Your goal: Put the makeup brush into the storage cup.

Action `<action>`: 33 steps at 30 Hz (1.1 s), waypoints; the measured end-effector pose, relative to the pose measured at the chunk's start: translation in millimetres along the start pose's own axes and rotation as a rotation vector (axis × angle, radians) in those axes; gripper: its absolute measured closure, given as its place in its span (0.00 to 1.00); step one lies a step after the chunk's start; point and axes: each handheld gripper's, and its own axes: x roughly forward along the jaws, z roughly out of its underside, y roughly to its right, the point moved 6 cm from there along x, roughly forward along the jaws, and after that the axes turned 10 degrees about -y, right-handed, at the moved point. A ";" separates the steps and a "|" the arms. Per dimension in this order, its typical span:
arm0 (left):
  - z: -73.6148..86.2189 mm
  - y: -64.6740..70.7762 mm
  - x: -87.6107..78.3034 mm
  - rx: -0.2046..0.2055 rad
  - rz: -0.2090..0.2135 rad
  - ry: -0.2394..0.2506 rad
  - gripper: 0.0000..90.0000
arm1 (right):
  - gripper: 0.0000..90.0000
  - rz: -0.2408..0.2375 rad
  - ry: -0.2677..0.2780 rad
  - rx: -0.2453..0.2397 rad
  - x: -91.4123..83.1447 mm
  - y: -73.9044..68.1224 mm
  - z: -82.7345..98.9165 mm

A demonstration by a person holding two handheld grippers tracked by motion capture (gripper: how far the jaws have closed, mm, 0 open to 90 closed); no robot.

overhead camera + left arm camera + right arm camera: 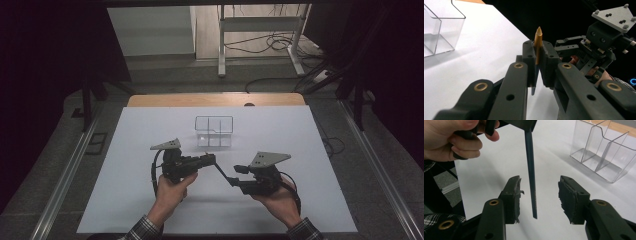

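Right gripper view puts the pen point(531, 172) between your right tool's point(539, 197) parted jaws, untouched, above the bench point(499, 157). Your left tool point(538, 60) clamps its gold end. Release left too soon and it drops, missing the organizer point(604, 152).

1. Your pen point(538, 45) has a glossy gold metallic tip and a matt blue barrel.
2. The box point(214, 131) is clear glossy plastic.
3. The right gripper point(539, 195) has rough, torn pads point(567, 197).
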 end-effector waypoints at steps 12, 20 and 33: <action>-1.0 0.9 -4.4 0.010 -0.010 0.004 0.94 | 0.51 -0.011 -0.003 0.000 -5.5 -2.2 3.7; -2.6 -1.1 -10.2 0.019 -0.028 0.006 0.94 | 0.47 -0.004 -0.027 -0.003 -9.7 -1.3 9.3; -9.5 -4.4 -21.5 0.032 -0.074 0.016 0.94 | 0.37 0.032 -0.061 -0.004 -13.2 2.3 20.2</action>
